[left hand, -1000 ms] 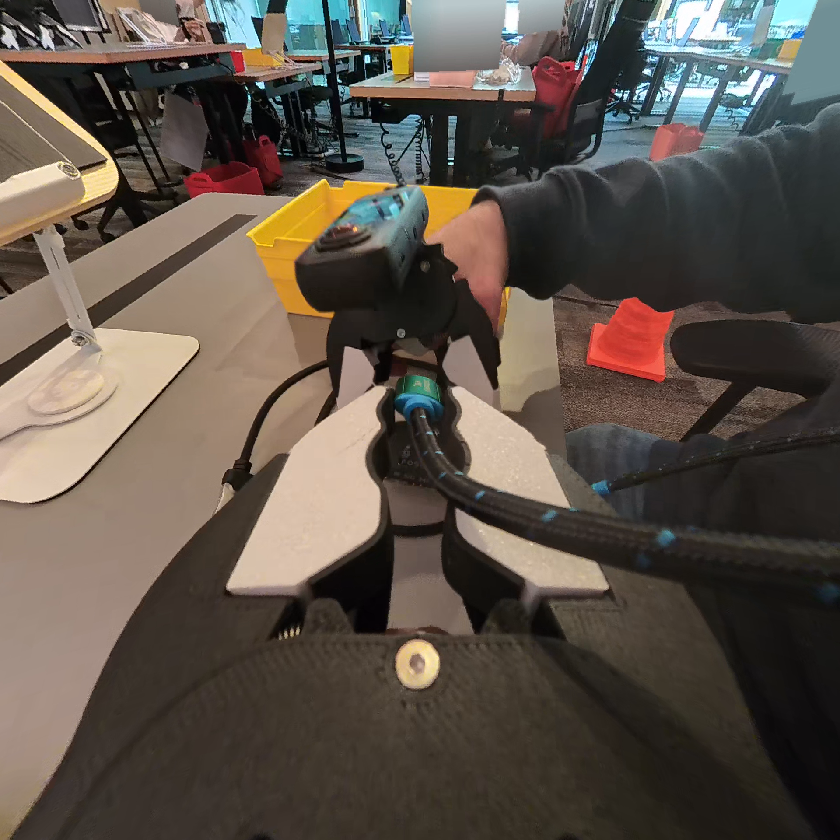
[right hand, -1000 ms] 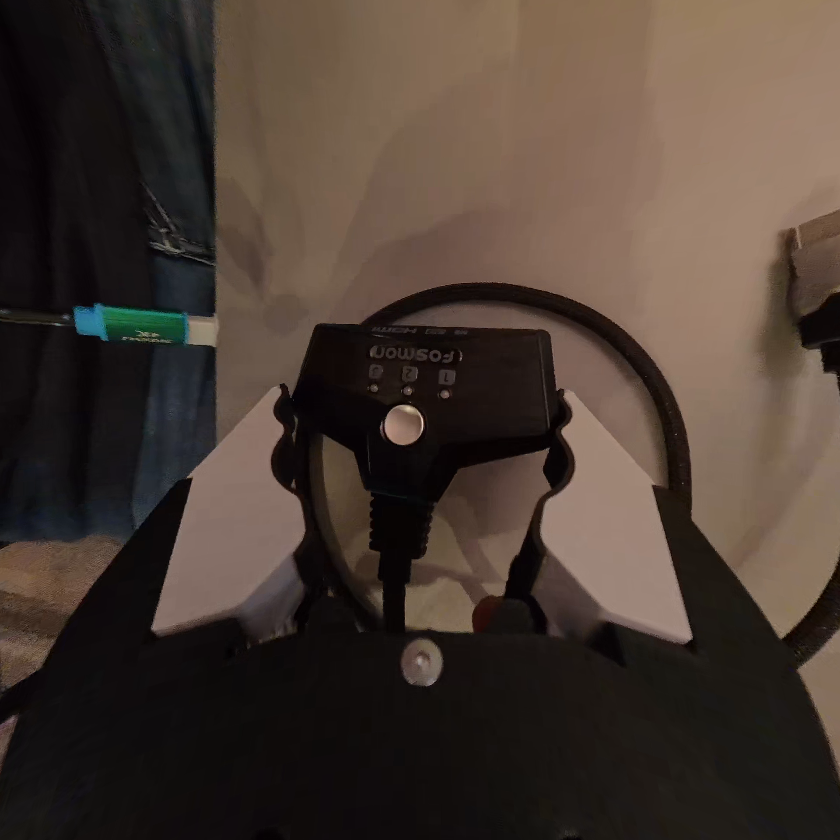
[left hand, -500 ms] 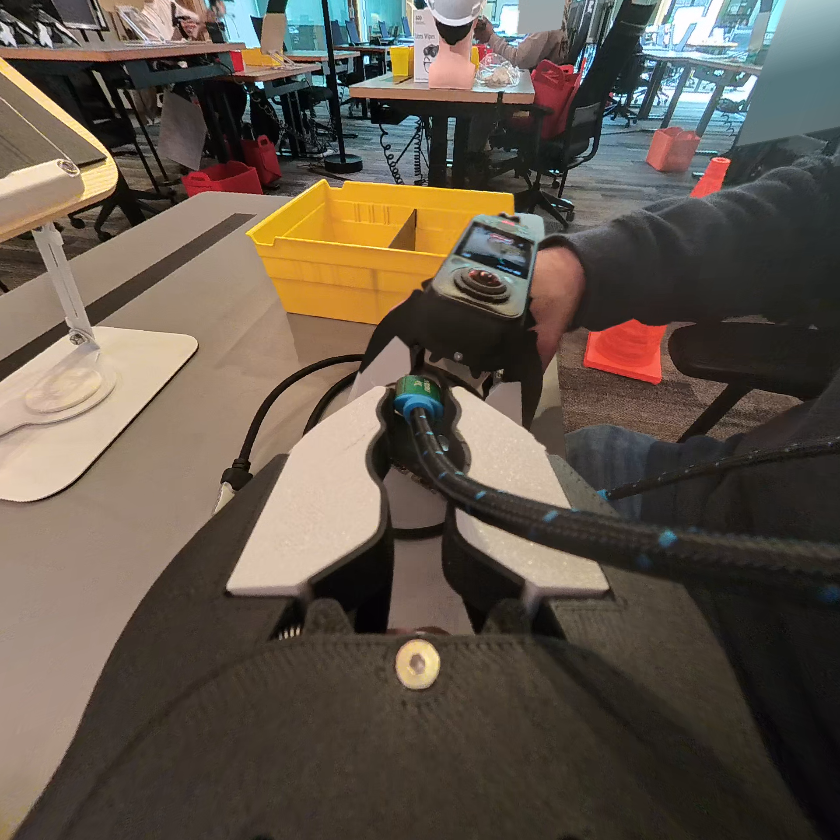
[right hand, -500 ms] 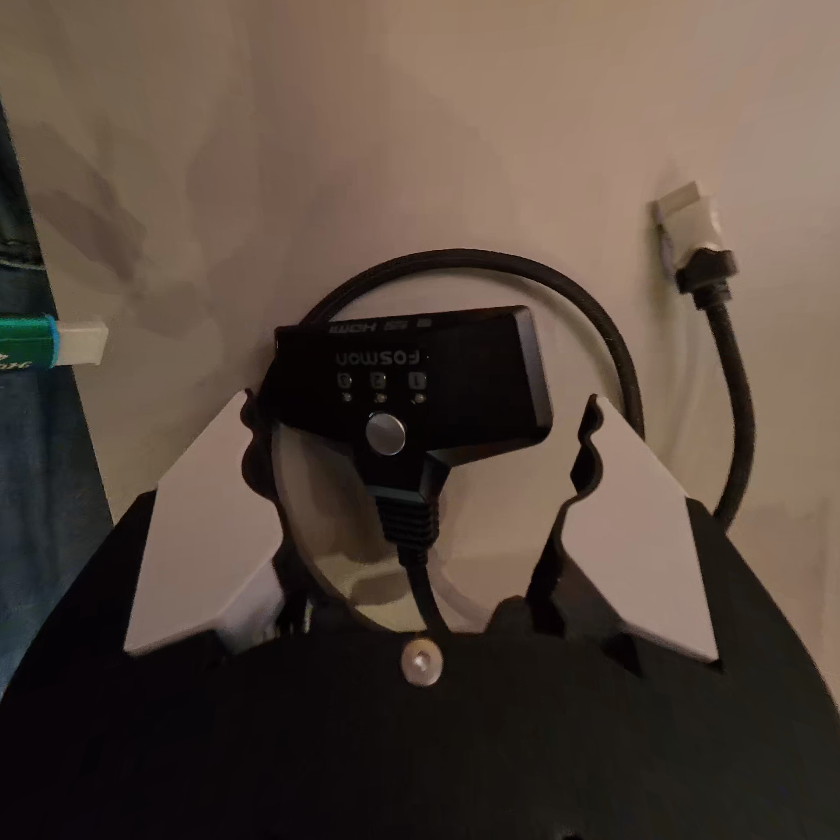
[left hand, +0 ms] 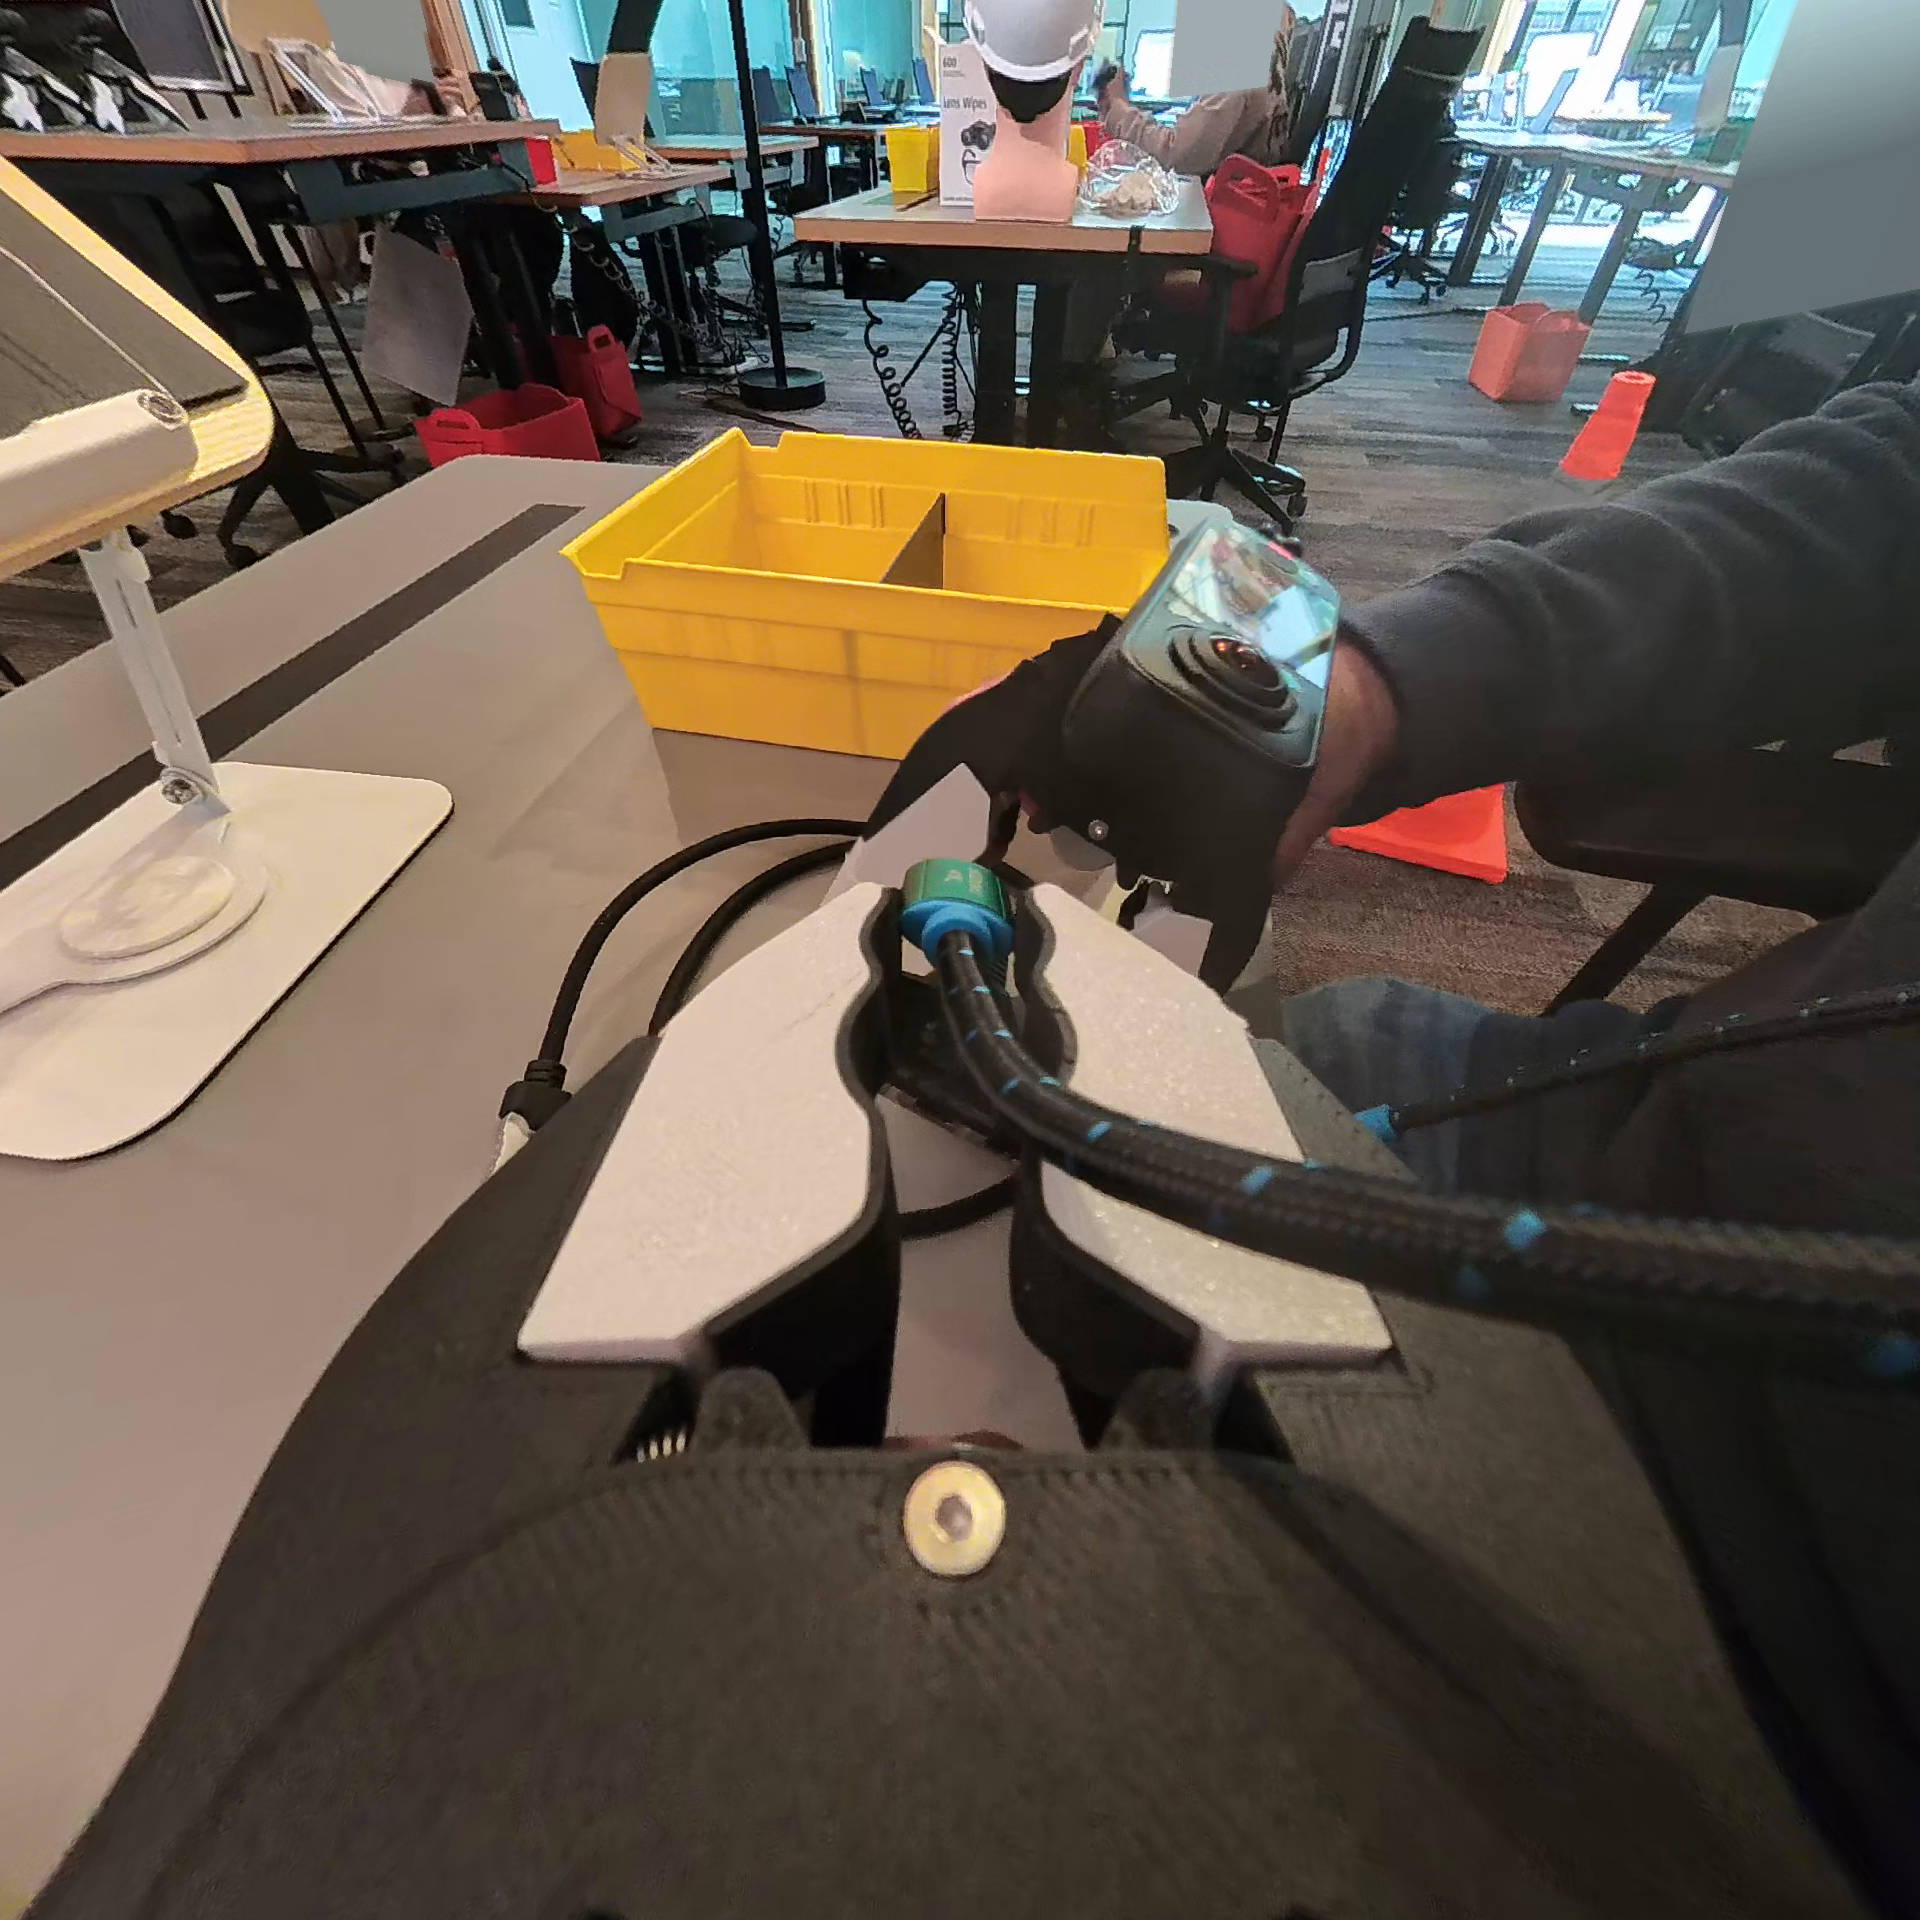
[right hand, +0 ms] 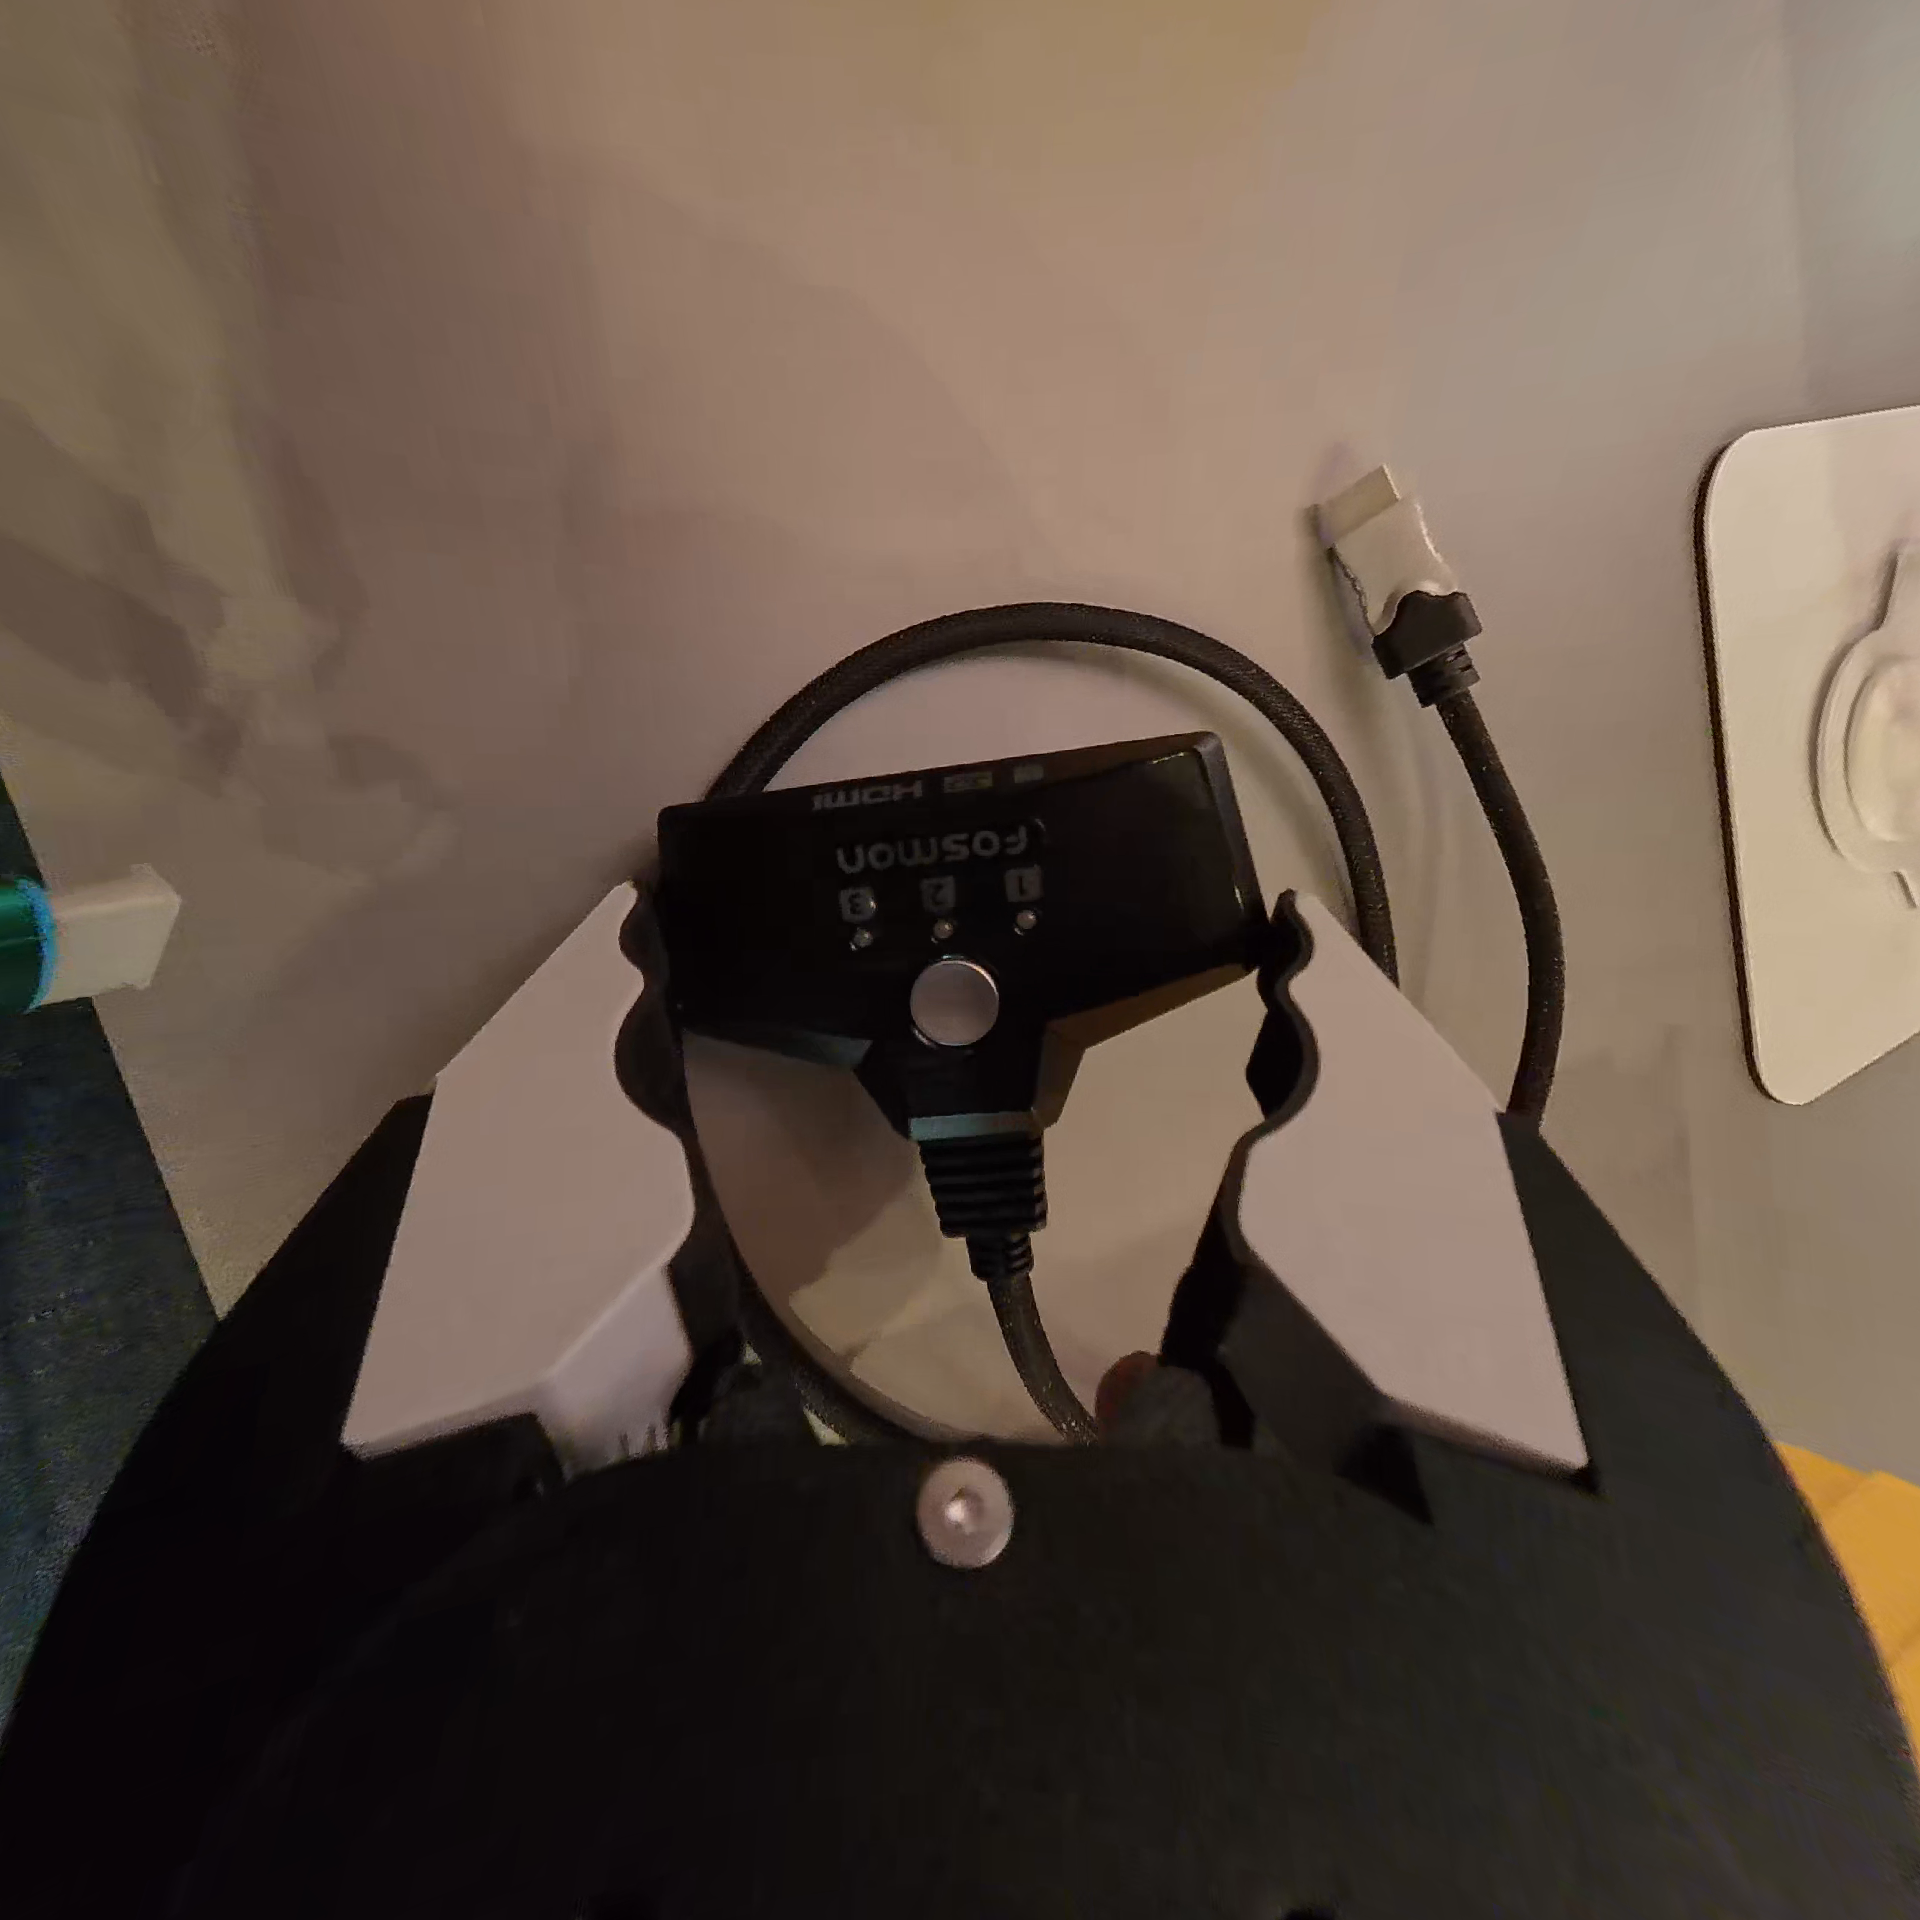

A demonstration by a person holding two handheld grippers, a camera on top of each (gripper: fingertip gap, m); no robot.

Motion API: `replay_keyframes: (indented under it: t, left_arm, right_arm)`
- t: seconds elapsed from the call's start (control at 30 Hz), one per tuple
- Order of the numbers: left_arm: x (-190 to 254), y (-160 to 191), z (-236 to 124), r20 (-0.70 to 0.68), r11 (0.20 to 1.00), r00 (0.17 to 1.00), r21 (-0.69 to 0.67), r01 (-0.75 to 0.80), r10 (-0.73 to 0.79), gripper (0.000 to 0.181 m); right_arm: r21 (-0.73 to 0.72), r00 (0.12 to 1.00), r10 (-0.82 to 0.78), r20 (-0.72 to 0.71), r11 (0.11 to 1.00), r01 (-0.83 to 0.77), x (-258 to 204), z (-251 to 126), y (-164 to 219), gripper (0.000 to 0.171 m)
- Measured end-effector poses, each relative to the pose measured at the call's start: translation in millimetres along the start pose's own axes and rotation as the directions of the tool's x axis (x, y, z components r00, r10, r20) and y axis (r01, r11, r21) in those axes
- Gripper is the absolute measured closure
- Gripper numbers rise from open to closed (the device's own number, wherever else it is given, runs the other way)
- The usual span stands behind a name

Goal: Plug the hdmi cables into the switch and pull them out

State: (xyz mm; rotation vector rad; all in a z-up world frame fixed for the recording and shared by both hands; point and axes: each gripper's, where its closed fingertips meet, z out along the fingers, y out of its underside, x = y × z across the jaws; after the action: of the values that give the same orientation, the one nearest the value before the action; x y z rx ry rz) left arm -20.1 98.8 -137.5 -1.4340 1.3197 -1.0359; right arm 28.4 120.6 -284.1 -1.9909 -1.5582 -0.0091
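While both views show one grey table, each is listed in turn.

Left view, left gripper (left hand: 951,914): its white, grainy fingers pinch a green-and-blue plug (left hand: 951,899) at the tips.
Left view, cable (left hand: 1299,1195): thick black braid flecked with blue, running off to the right from the plug.
Left view, right gripper (left hand: 1049,831): just beyond the plug, low over the table (left hand: 312,1299), held by a hand in a dark sleeve.
Left view, bin (left hand: 873,613): glossy yellow plastic with a divider, farther back.
Left view, stand (left hand: 197,914): white flat plate with a slim hinged arm, at the left.

Right view, right gripper (right hand: 956,914): scalloped white fingers clamp the switch (right hand: 956,862) by its two side walls.
Right view, switch: glossy black wedge with a round metal button, between the fingertips just over the table.
Right view, lead (right hand: 1247,727): its black braided cord loops behind it and ends in a pale loose plug (right hand: 1387,545) lying on the table.
Right view, plug (right hand: 94,935): its pale tip shows at the left edge, apart from the switch.
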Motion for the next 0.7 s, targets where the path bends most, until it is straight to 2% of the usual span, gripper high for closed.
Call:
replay_keyframes:
  t: [0.07, 0.2, 0.33, 0.7]
  left_arm:
    - [-1.3, 0.4, -0.5, 0.001, 1.0, 1.0, -0.001, 0.003, -0.003, 0.161]
    - [-2.5, 1.8, -0.1, 0.003, 1.0, 1.0, -0.005, 0.002, -0.002, 0.161]
    - [-3.5, 1.8, 0.2, 0.005, 1.0, 1.0, -0.004, 0.004, -0.004, 0.161]
    - [-4.2, 0.7, 4.9, 0.005, 1.0, 1.0, -0.001, 0.023, -0.023, 0.161]
  right_arm:
    - [0.007, 1.0, 0.01, 0.023, 1.0, -0.01, 0.8, -0.3, -0.7, 0.059]
    - [0.102, 0.982, 0.112, 0.153, 0.986, -0.129, 5.9, -12.4, -11.5, 0.06]
    - [0.177, 0.922, 0.186, 0.341, 0.95, -0.257, 14.6, -38.2, -25.2, 0.06]
    - [0.102, 0.878, 0.018, 0.478, 0.992, -0.076, 26.6, -80.8, -36.2, 0.06]
